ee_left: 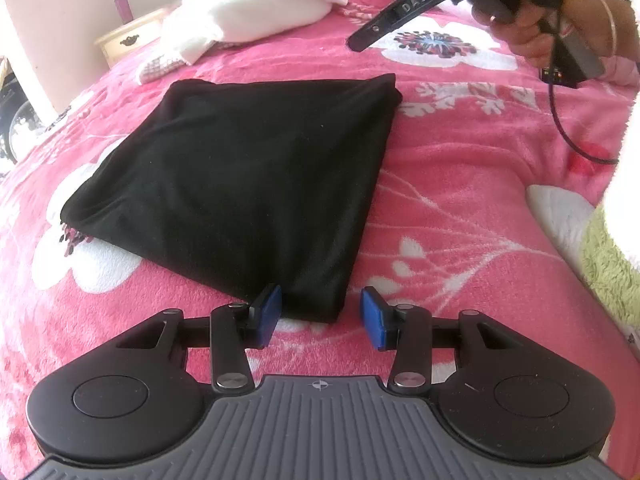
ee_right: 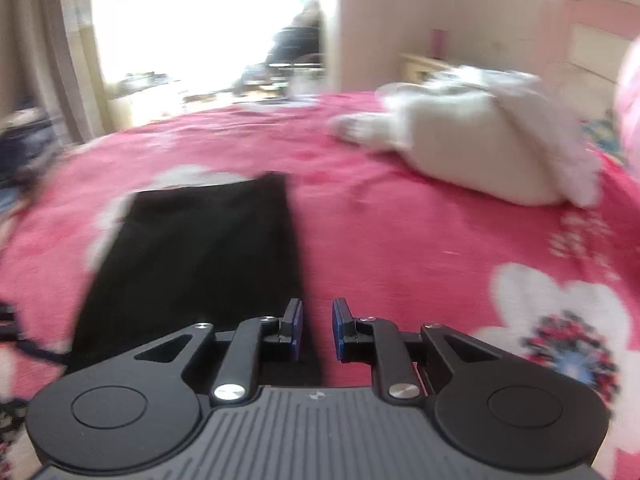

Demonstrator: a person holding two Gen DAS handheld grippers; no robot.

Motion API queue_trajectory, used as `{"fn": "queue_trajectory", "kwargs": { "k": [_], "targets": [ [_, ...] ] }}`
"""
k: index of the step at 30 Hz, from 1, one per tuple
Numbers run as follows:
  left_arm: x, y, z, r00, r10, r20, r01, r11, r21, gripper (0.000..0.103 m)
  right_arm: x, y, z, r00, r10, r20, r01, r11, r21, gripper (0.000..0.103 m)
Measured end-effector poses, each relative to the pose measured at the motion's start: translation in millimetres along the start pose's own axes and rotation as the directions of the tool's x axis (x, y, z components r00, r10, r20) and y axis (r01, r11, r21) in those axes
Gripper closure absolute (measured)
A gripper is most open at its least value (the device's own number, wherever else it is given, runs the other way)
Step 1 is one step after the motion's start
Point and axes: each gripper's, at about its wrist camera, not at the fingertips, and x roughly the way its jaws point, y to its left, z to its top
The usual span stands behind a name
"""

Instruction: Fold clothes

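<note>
Nearest, our left claw hangs half open, empty, astride the near corner of the black garment, folded flat on the pink bed; soft, light, limp, we'd pinch a doubled edge. Farther right, our right claw, narrowly open, holds nothing; its arm reads "DAS"

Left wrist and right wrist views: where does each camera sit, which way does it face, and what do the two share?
Left wrist: sits on the left gripper, looks down along its open fingers at the folded black garment on the pink blanket; the right gripper and the hand holding it show top right.
Right wrist: sits on the right gripper, jaws slightly apart, nothing between; faces across the bed toward a bright doorway; blurred.
Shared: black garment, blanket, white pillow.
</note>
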Motion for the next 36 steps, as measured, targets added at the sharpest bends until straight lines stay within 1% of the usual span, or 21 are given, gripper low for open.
{"fn": "queue_trajectory", "kwargs": {
  "k": [1,3,5,7,9,11,12,13,15,17,20,21,24,28,29,32,34,36],
  "targets": [
    [0,0,0,1.0,0.001,0.002,-0.001,1.0,-0.001,0.059,-1,11,-2,0.999,0.045,0.002,-0.045,0.997,-0.055,0.086],
    [0,-1,-1,1.0,0.003,0.004,-0.003,1.0,0.004,0.059,-2,35,-8,0.992,0.128,-0.011,-0.128,0.978,-0.165,0.086],
    [0,-1,-2,1.0,0.002,0.007,-0.002,1.0,0.004,0.059,5,56,-19,0.986,0.159,-0.057,-0.168,0.955,-0.245,0.087],
    [-1,0,-2,1.0,0.001,0.009,-0.001,1.0,0.002,0.059,14,56,-32,0.985,0.132,-0.107,-0.157,0.952,-0.264,0.088],
    [-3,1,-3,1.0,-0.001,0.005,0.001,1.0,-0.003,0.059,19,39,-39,0.986,0.1,-0.131,-0.127,0.968,-0.216,0.089],
    [-7,4,-4,1.0,-0.003,-0.004,0.003,1.0,-0.015,0.059,13,10,-34,0.986,0.105,-0.127,-0.116,0.99,-0.081,0.09],
    [-10,7,-4,1.0,-0.003,-0.008,0.003,1.0,-0.027,0.059,8,-1,-31,0.989,0.094,-0.116,-0.099,0.994,-0.035,0.09],
    [-16,12,-4,1.0,-0.005,-0.006,0.005,0.999,-0.045,0.059,3,-9,-28,0.991,0.081,-0.103,-0.083,0.997,-0.012,0.09],
    [-28,21,-2,1.0,-0.006,0.018,0.007,0.998,-0.069,0.059,-6,-13,-25,0.994,0.07,-0.083,-0.07,0.998,-0.002,0.088],
    [-42,30,3,0.998,0.011,0.063,-0.006,0.997,-0.078,0.059,-14,-11,-24,0.995,0.082,-0.061,-0.082,0.997,0.01,0.087],
    [-46,44,16,0.992,0.049,0.12,-0.039,0.995,-0.091,0.059,-11,3,-13,0.991,0.133,-0.031,-0.132,0.991,0.018,0.087],
    [-41,47,22,0.991,0.055,0.123,-0.043,0.994,-0.1,0.059,-8,7,-9,0.988,0.15,-0.022,-0.15,0.989,0.017,0.087],
    [-19,53,38,0.991,0.062,0.121,-0.048,0.992,-0.113,0.059,11,22,-2,0.982,0.188,-0.016,-0.189,0.982,-0.018,0.087],
    [15,46,48,0.989,0.105,0.108,-0.103,0.994,-0.018,0.059,31,38,4,0.981,0.193,-0.012,-0.193,0.978,-0.072,0.087],
    [22,45,49,0.99,0.105,0.096,-0.105,0.994,-0.006,0.059,36,37,4,0.982,0.189,-0.021,-0.19,0.98,-0.065,0.087],
    [36,48,45,0.994,0.099,0.055,-0.097,0.995,-0.025,0.059,48,31,-2,0.987,0.154,-0.045,-0.156,0.987,-0.047,0.088],
    [36,48,41,0.993,0.1,0.054,-0.099,0.995,-0.032,0.058,51,23,-7,0.99,0.128,-0.052,-0.129,0.991,-0.028,0.089],
    [35,48,37,0.993,0.105,0.055,-0.103,0.994,-0.035,0.055,52,13,-10,0.993,0.106,-0.053,-0.106,0.994,0.003,0.089]
  ]
}}
